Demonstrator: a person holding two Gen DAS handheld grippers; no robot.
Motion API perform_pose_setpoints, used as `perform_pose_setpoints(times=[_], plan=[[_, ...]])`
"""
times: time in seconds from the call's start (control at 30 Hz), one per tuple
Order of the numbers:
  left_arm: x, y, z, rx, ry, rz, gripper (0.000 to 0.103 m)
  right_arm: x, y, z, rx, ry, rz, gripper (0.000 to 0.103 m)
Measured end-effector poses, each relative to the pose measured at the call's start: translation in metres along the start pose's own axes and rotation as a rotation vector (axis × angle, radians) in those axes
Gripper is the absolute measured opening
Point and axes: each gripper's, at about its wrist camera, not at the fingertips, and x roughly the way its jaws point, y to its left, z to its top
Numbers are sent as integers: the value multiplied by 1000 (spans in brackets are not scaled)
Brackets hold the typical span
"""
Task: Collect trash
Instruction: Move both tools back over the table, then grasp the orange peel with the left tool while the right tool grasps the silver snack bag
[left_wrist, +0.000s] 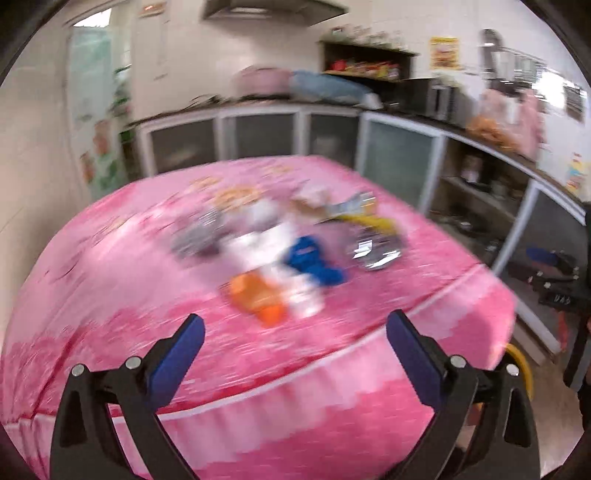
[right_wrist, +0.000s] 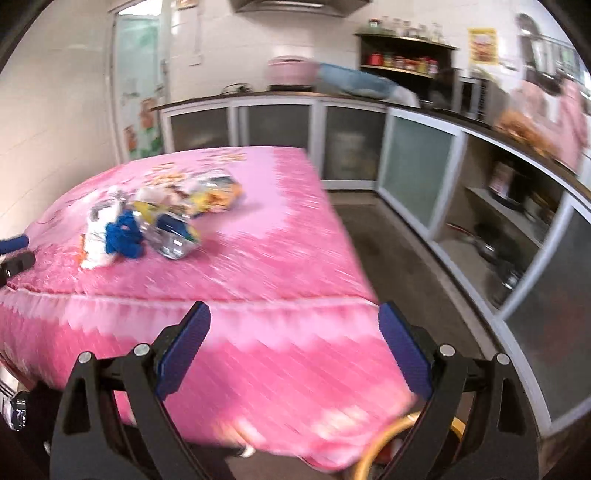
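Trash (left_wrist: 284, 247) lies heaped near the middle of a table under a pink cloth (left_wrist: 110, 288), seen through heavy blur in the left wrist view. In the heap, an orange piece (left_wrist: 258, 299) sits nearest at 6 o'clock, a blue crumpled piece (left_wrist: 314, 258) at 3 o'clock of the white wrappers (left_wrist: 266, 243), and a silver foil packet (left_wrist: 376, 251) farther out at 3 o'clock. The left gripper (left_wrist: 295, 332) hangs short of the heap, over the table's near edge, its jaws spread wide with nothing between them. Cabinets (left_wrist: 399, 158) with frosted doors run along the wall from 12 to 3 o'clock.

From the right wrist view, the same heap (right_wrist: 147, 225) sits at 10 o'clock, well apart from the right gripper (right_wrist: 293, 325). That gripper hovers at the table's near corner, jaws spread apart and bare. A blue fingertip of the other gripper (right_wrist: 14, 243) pokes in at 9 o'clock. A yellow ring-shaped rim (right_wrist: 373, 450) shows below the cloth at 5 o'clock; what it belongs to cannot be told.
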Motion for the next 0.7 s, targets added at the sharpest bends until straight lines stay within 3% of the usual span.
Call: perform_pose_setpoints(times=[0.3, 0.43, 0.57, 0.7], plan=[[26, 39, -3, -64, 48, 30, 95, 47, 64, 36, -101, 11, 25, 88], [40, 39, 0, -52, 51, 32, 95, 53, 70, 42, -117, 17, 22, 88], [50, 37, 4, -59, 63, -14, 95, 57, 71, 46, -134, 14, 22, 88], [62, 35, 5, -56, 91, -1, 95, 63, 72, 48, -140, 18, 22, 88]])
